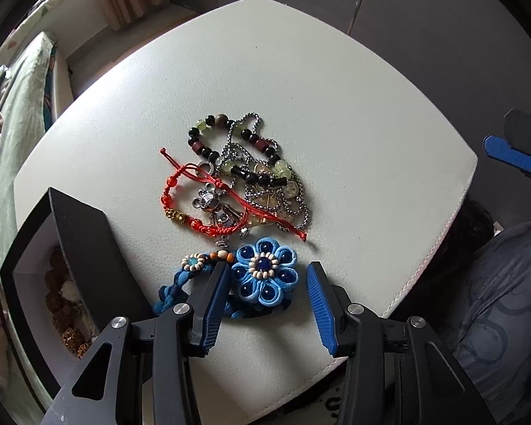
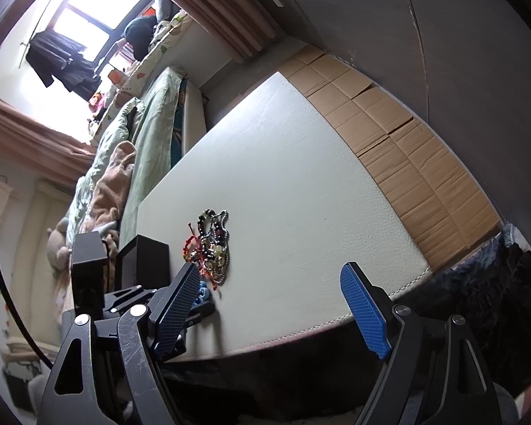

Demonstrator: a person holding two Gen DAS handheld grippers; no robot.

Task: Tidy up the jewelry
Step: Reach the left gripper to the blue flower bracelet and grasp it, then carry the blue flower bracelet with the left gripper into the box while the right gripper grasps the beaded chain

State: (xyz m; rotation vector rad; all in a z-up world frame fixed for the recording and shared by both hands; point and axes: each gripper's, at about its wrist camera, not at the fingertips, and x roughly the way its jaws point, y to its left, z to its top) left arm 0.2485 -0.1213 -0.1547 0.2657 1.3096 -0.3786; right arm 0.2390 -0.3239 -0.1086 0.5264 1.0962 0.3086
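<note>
Lying tangled: one red bracelet (image 1: 198, 205) | one blue flower (image 1: 264, 271) | one black box (image 1: 85, 258)

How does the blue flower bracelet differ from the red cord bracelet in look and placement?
The blue flower bracelet is thick braided fabric with a big beaded flower; the red cord bracelet is thin knotted string. The flower bracelet sits between the left gripper's open fingers; the red one lies tangled in the pile. Both rest on the white surface.

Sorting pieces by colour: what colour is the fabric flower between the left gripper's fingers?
Blue, light petals with dark beads, flower; best in left wrist view.
</note>
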